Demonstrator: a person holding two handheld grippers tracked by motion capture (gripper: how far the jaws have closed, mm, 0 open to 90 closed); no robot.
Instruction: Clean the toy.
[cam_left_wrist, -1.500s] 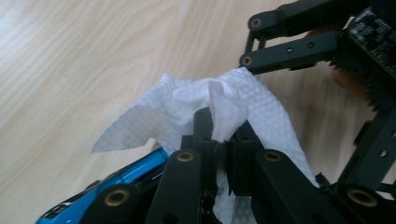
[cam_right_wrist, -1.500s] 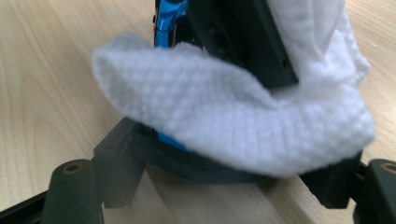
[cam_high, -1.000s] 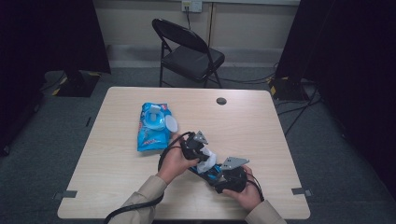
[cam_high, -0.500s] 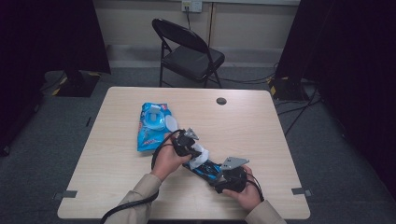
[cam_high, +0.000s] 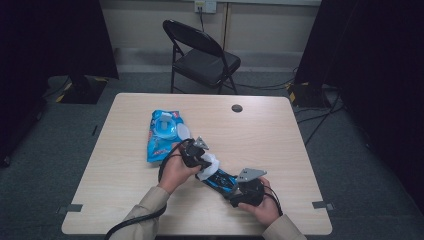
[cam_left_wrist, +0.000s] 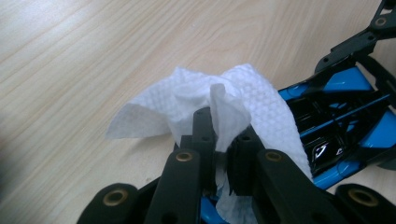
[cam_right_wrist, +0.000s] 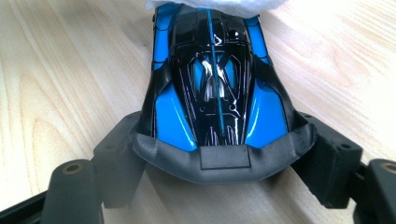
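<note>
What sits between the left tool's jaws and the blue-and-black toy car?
A white embossed paper wipe: the left tool pinches it, and it drapes over one end of the toy car, as the left gripper view shows.

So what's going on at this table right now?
A person is cleaning a blue and black toy car on the light wooden table. The right gripper grips the car by its sides at one end, holding it steady. The left gripper is shut on a white textured wet wipe, draped over the car's other end. A blue plastic pack of wipes lies nearby.
</note>
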